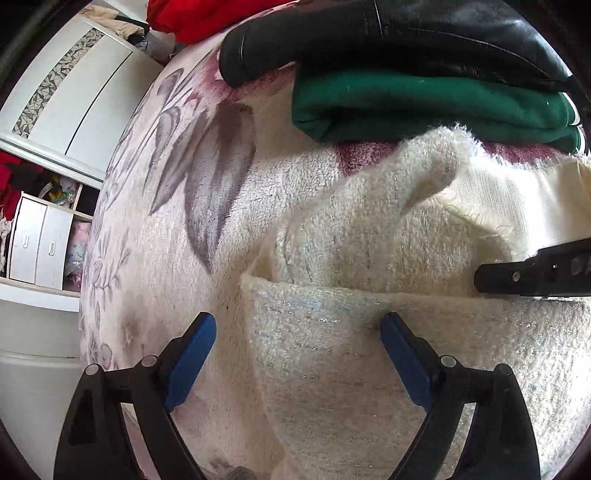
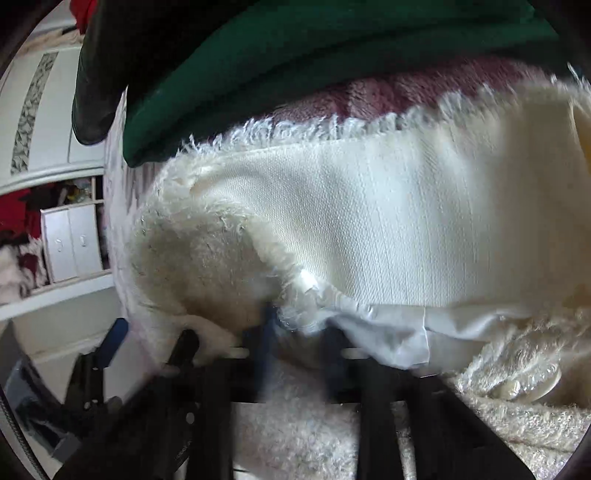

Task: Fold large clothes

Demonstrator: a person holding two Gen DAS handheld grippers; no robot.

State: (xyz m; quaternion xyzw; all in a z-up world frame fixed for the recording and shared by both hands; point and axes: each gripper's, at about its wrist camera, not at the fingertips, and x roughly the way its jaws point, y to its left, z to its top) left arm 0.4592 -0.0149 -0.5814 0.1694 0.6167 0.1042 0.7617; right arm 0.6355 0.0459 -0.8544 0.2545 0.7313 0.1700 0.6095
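Nearest the left wrist camera, the left gripper (image 1: 299,354) hangs over the bed with its jaws spread wide, nothing between the blue pads (image 1: 192,362). One pad sits above the floral blanket (image 1: 162,236), the other above the folded near edge of the cream fuzzy garment (image 1: 369,362); whether the pads touch the fabric cannot be told.

That cream garment, shaggy with faint silvery threads, lies across the near and right part of the blanket. A fuzzy sleeve (image 1: 417,173) runs up and away over its body. Its smooth woven inner lining (image 1: 491,195) shows toward the right, turned outward.

At the right edge of the left view, the right gripper (image 1: 480,277) pokes in as a black bar over the garment. In the right wrist view the right gripper (image 2: 295,325) is motion-blurred, jaws pressed close together, pinching the fringed edge of the cream garment where a white fabric tag or lining flap (image 2: 388,332) hangs out. A pale button (image 2: 524,387) shows on the fuzzy side at lower right.

Farther back on the blanket, a folded green garment (image 1: 424,107) rests just behind the cream one, with a black leather jacket (image 1: 388,40) stacked on it. A red garment (image 1: 199,14) lies at the far edge. Off the bed at left stands a white wardrobe (image 1: 74,96) with small drawers (image 1: 40,243).
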